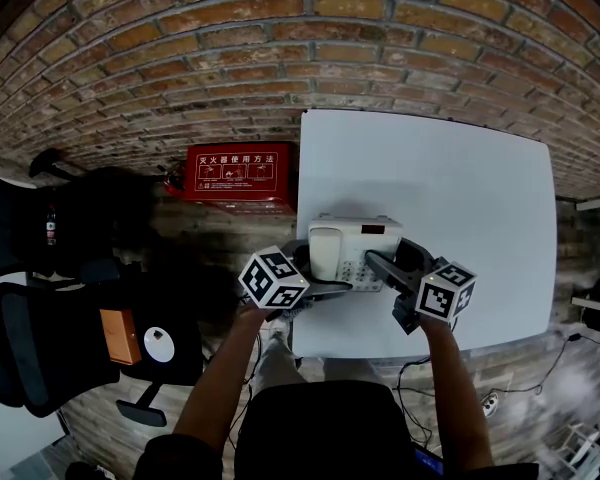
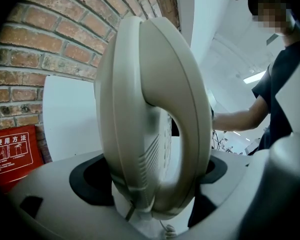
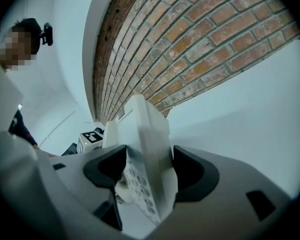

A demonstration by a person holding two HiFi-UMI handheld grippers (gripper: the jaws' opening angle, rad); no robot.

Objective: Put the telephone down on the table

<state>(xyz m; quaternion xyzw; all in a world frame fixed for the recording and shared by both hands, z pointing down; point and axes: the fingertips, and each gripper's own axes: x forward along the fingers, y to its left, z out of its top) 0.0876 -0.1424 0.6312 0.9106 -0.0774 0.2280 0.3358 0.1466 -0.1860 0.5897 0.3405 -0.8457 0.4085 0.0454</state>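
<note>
left gripper (image 2: 152, 176) and right gripper (image 3: 150, 173) clamp the telephone's (image 1: 345, 253) sides.

The head camera looks steeply down on the telephone (image 1: 347, 253). Both gripper cameras face it close up, from opposite sides.

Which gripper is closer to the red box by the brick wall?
Left. The left gripper holds the telephone at its handset side, which faces the red box. The right gripper holds the telephone's other side, farther from the box.
</note>
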